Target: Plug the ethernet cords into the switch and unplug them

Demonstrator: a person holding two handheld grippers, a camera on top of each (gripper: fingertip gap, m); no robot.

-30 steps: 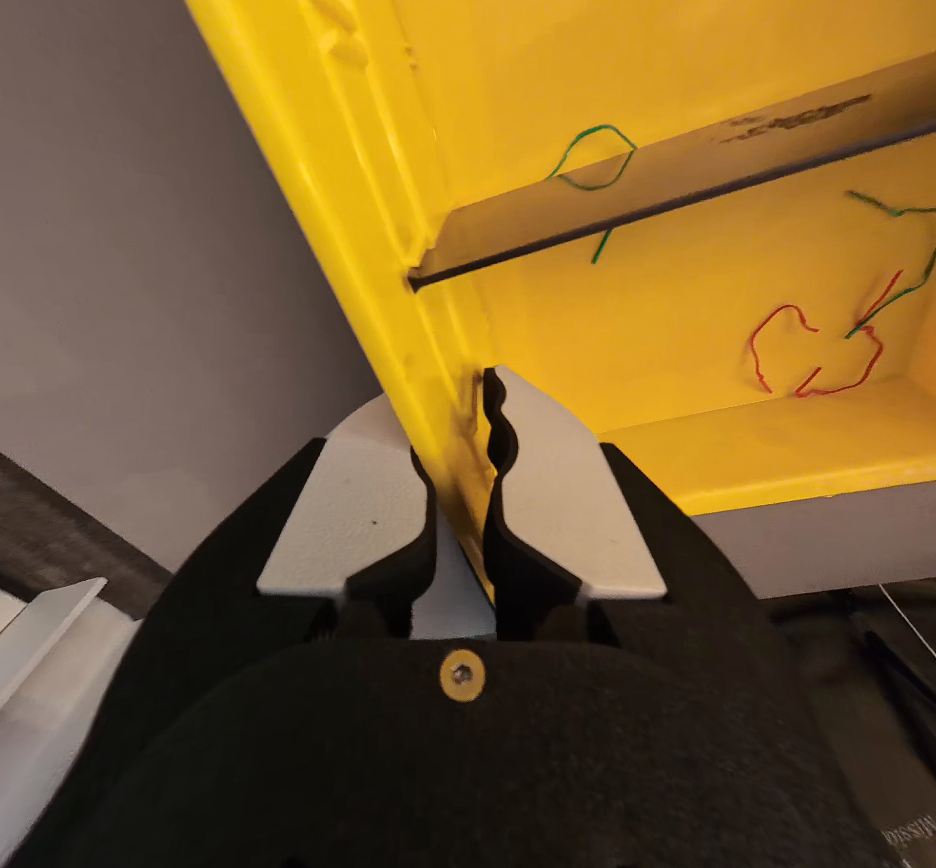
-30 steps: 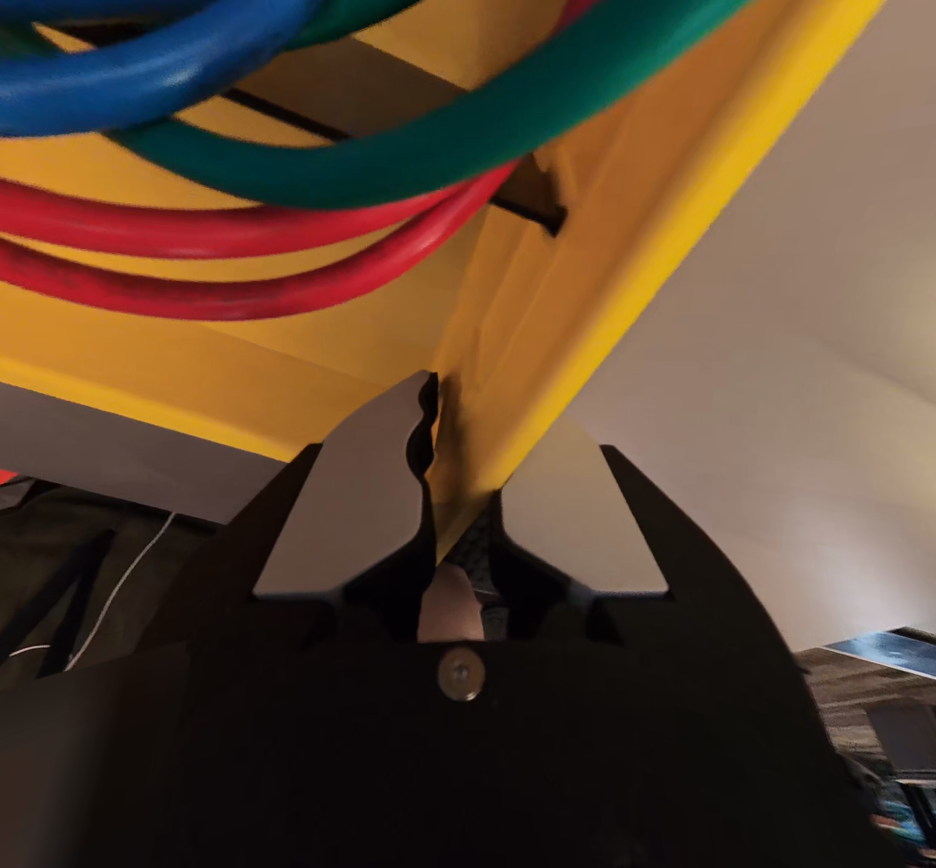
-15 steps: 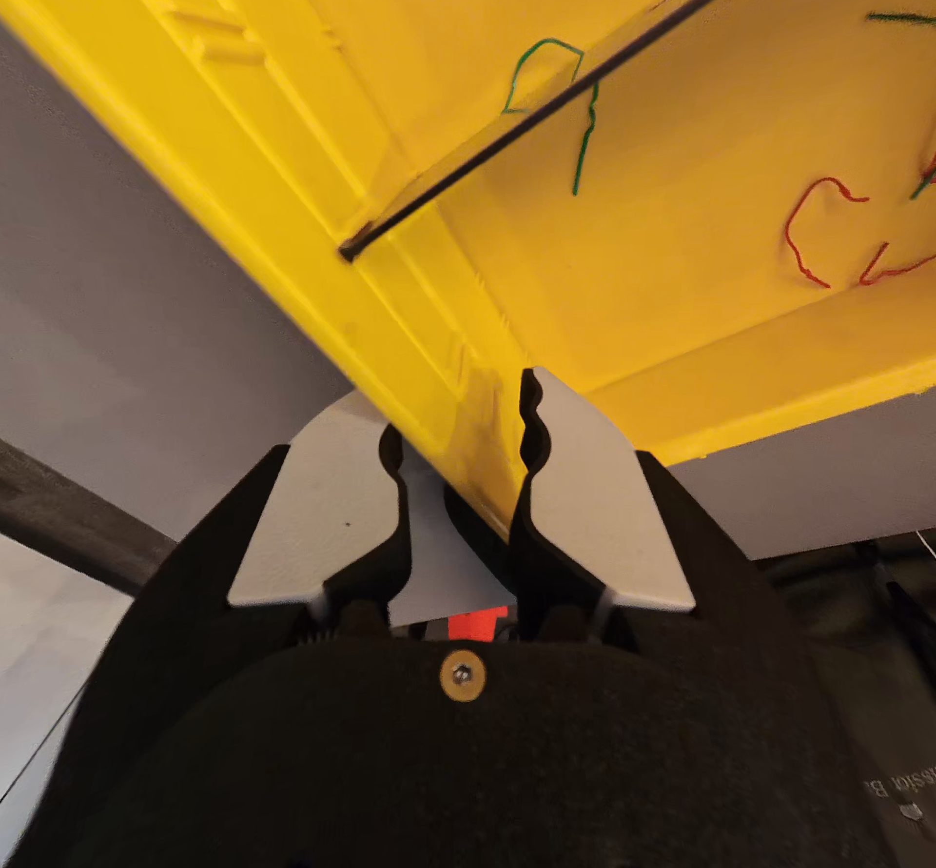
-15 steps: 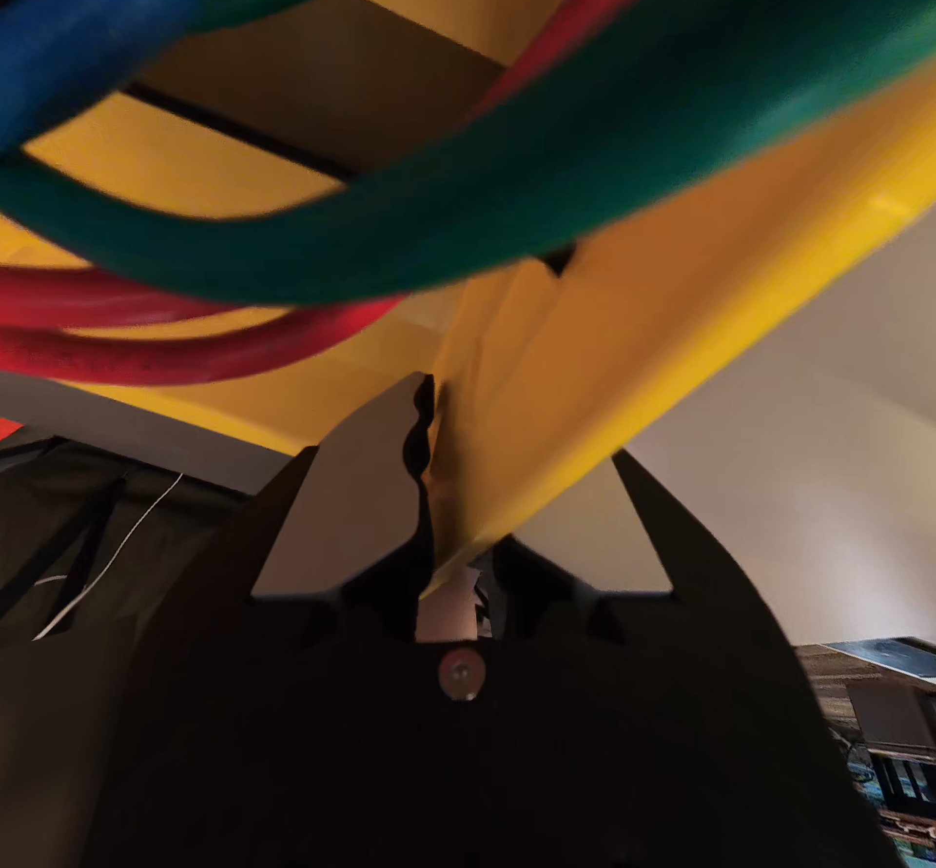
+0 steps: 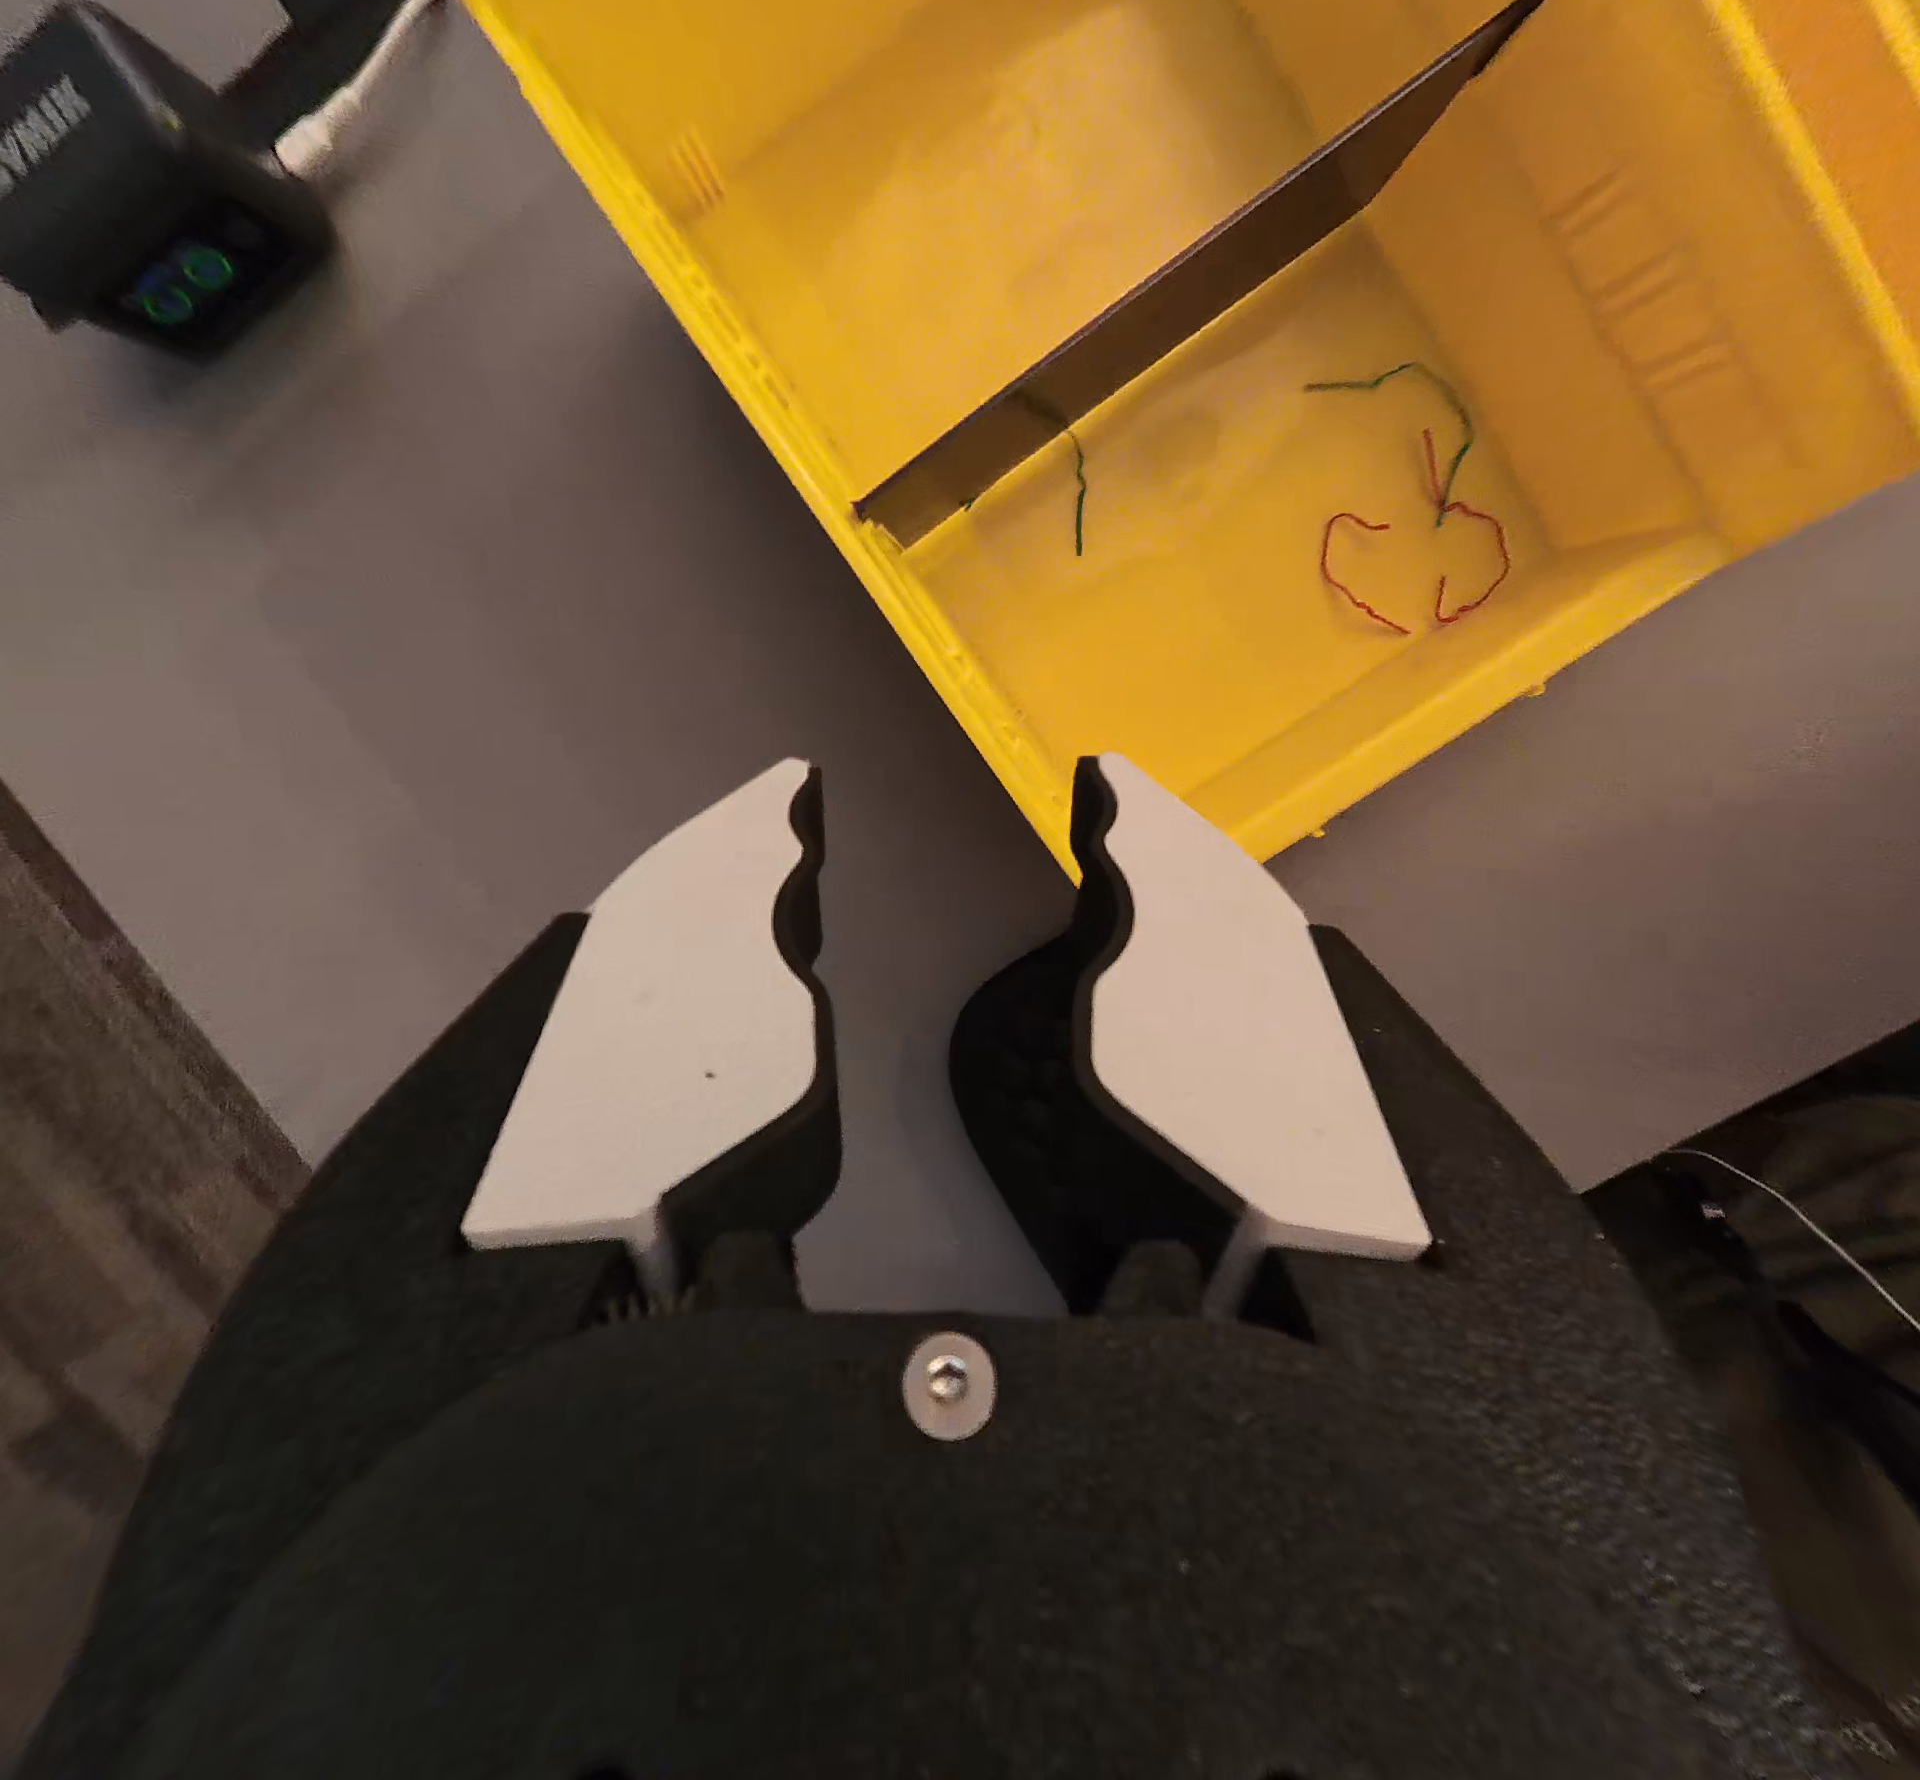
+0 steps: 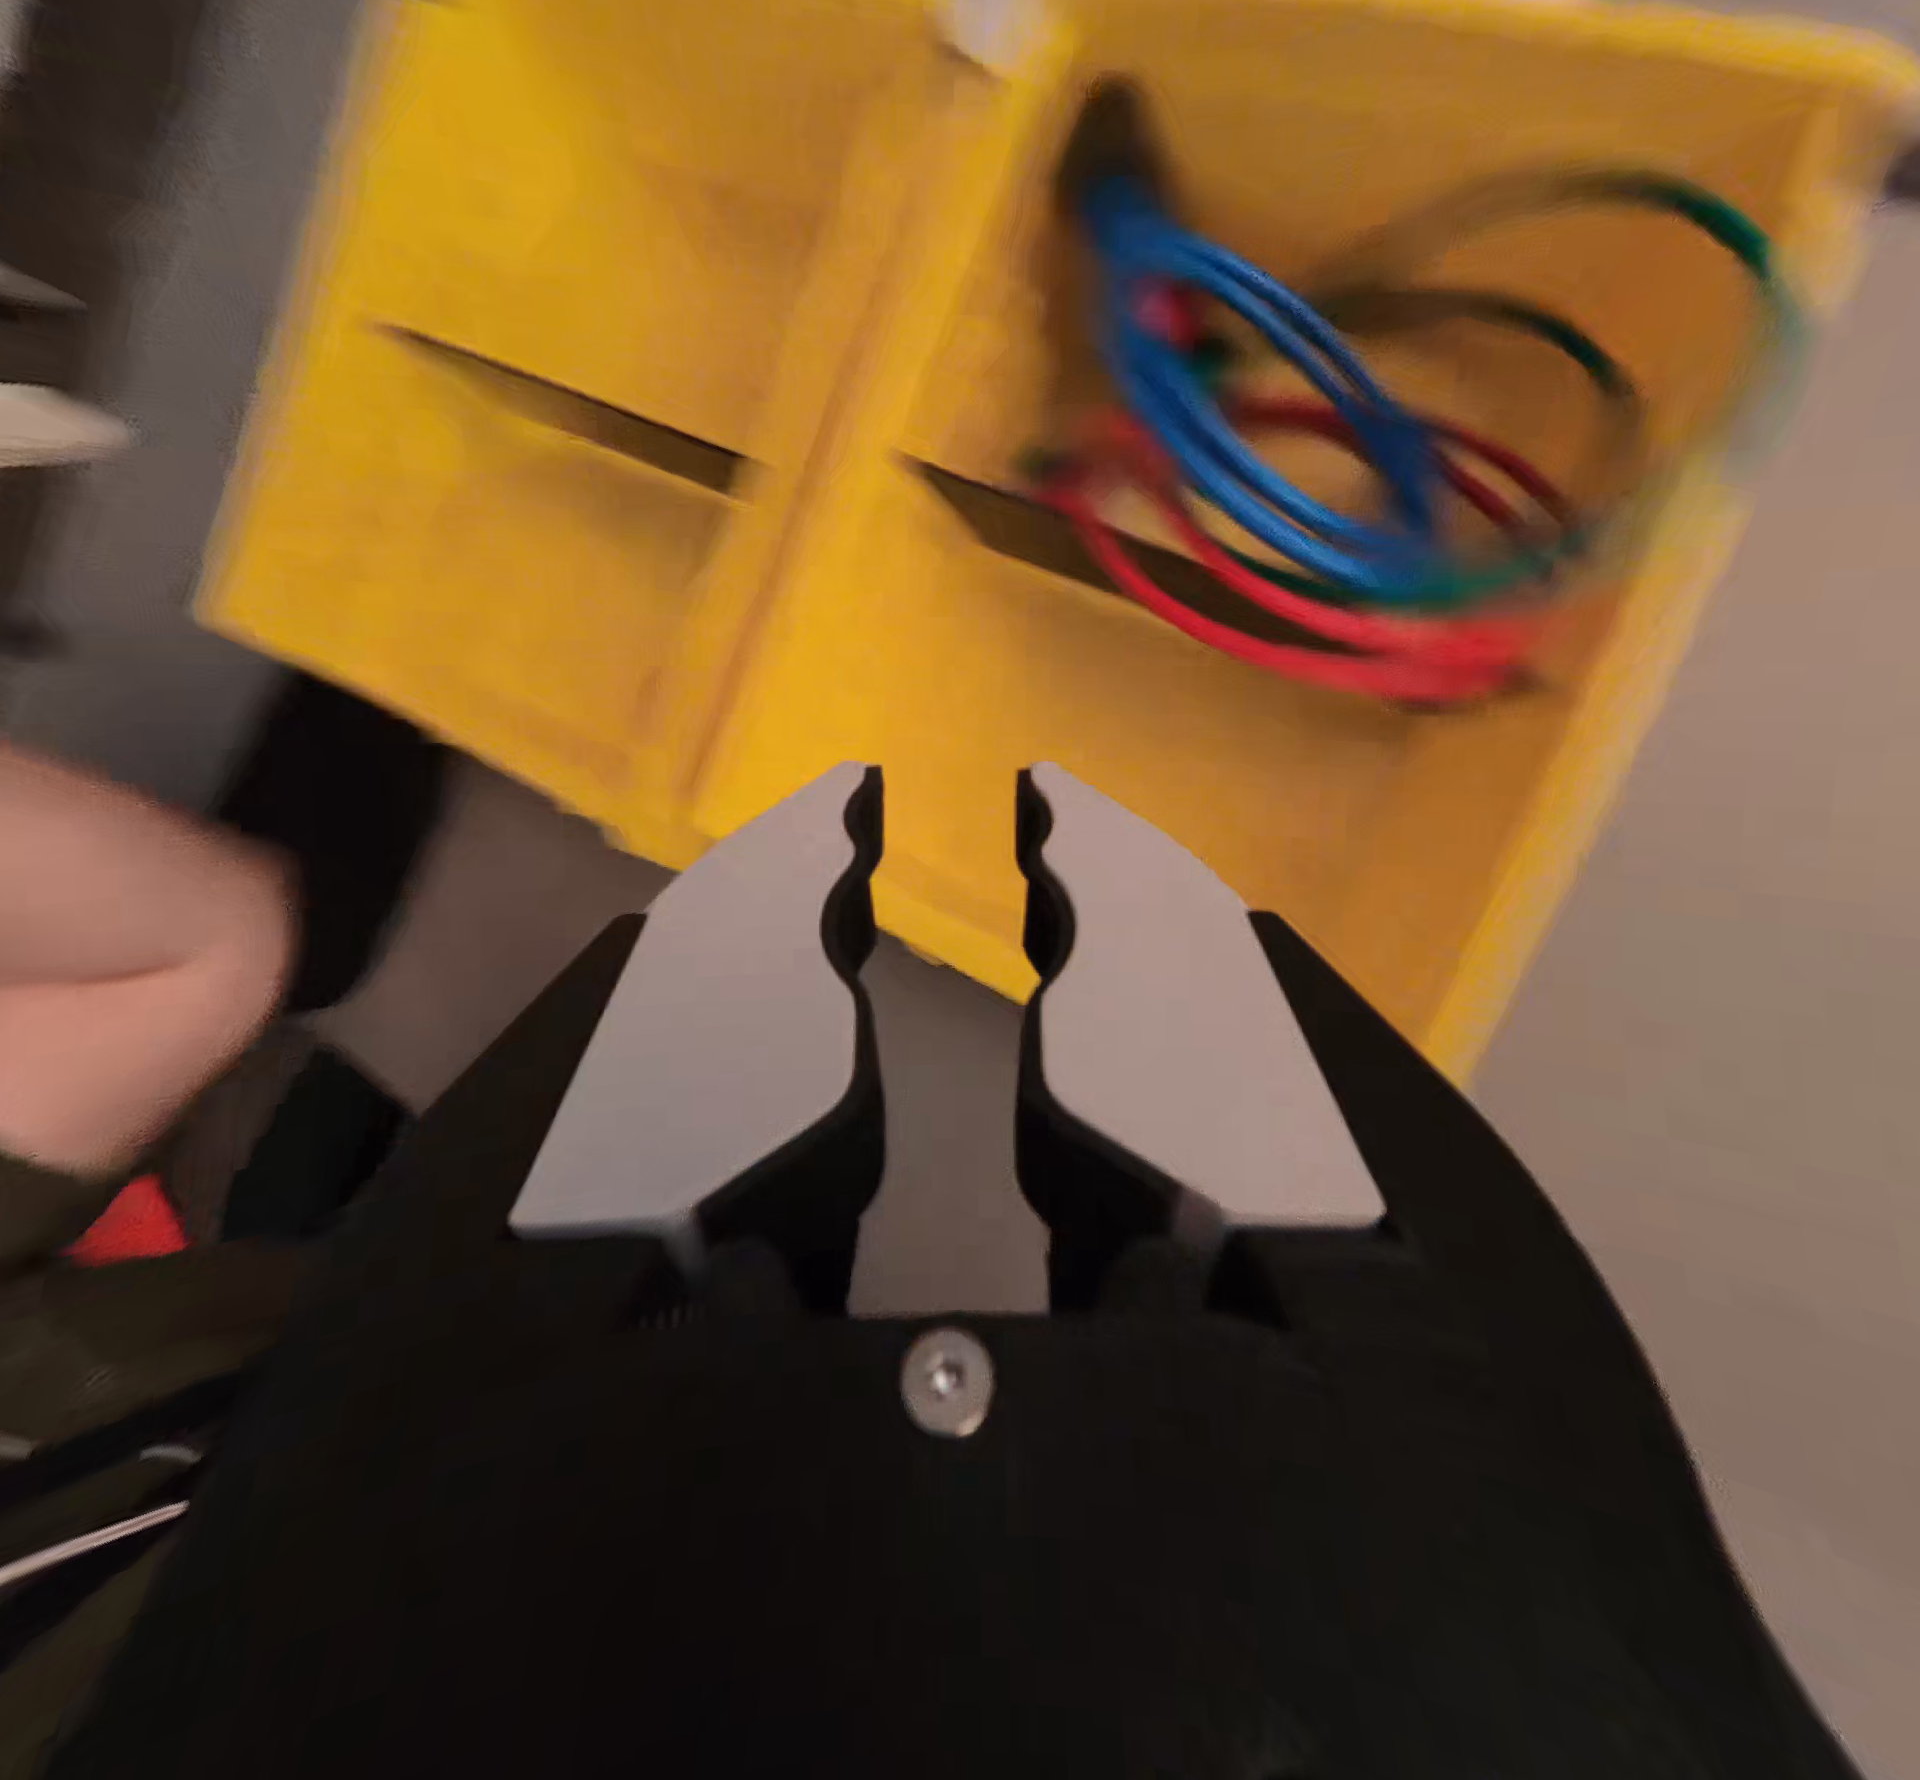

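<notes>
A black switch (image 5: 156,203) with green lights sits at the far left of the grey table (image 5: 416,587), with a white cable (image 5: 353,99) at its back. My left gripper (image 5: 945,795) is open and empty, just off the near corner of a yellow bin (image 5: 935,47) that holds only thin red and green wire scraps (image 5: 1413,546). The right wrist view is blurred. My right gripper (image 6: 948,785) is open and empty in front of a second yellow bin (image 6: 1299,847) that holds coiled blue (image 6: 1247,400), red (image 6: 1247,629) and green (image 6: 1714,224) ethernet cords.
Both bins stand side by side, each with a dark divider plate (image 5: 1195,317). The near-empty bin also shows in the right wrist view (image 6: 520,276). A person's hand (image 6: 104,951) is at the left there. Dark floor (image 5: 83,1055) lies past the table's left edge. There is about 35 centimetres between the tips of the two grippers. Measured from the fingertips, the black switch (image 5: 156,203) is 30 centimetres or so from the left gripper and 55 centimetres from the right.
Both grippers were shut on the walls of the tilted yellow bins. Now both have opened, let go and pulled back, and the bins rest on the table.
</notes>
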